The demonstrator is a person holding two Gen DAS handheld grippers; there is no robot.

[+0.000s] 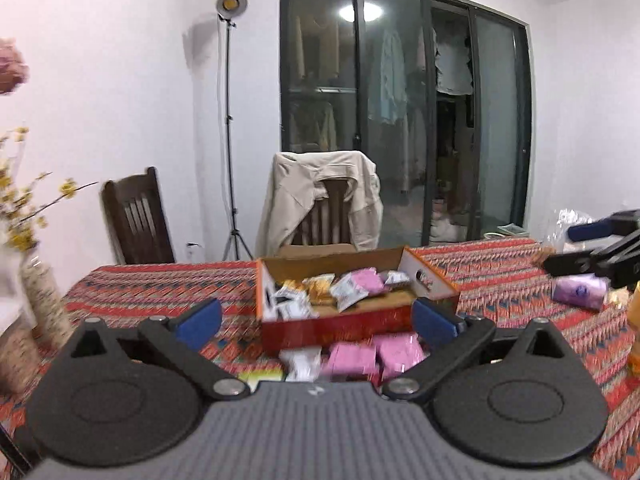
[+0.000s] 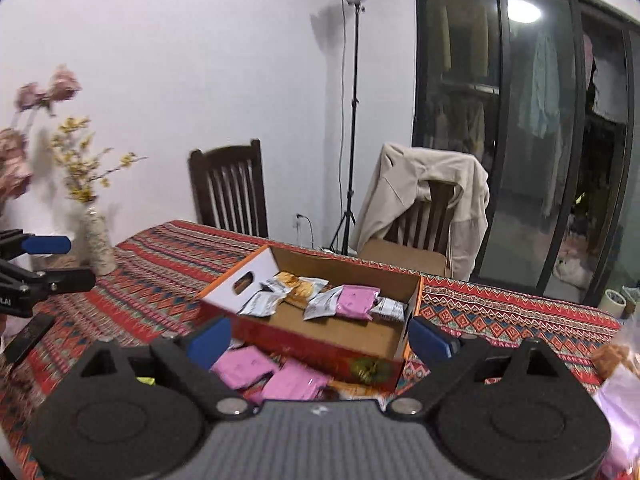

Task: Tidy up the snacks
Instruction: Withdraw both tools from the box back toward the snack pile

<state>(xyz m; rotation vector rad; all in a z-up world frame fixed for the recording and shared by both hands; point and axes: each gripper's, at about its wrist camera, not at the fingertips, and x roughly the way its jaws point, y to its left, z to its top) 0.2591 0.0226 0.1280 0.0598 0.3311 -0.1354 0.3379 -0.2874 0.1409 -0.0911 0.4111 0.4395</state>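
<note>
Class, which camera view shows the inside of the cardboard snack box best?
The right wrist view: it looks down into the cardboard snack box, showing its bare floor and the packets along the far wall. The left wrist view sees the box lower and blurrier, its near wall hiding the floor.

Left gripper, right gripper — identical build: blue finger pads, black linkage arms, silver pivot screws, round black discs, ribbed grey housing with small white logo.

Right gripper wide open, empty, above pink packets w/ box beyond.
</note>
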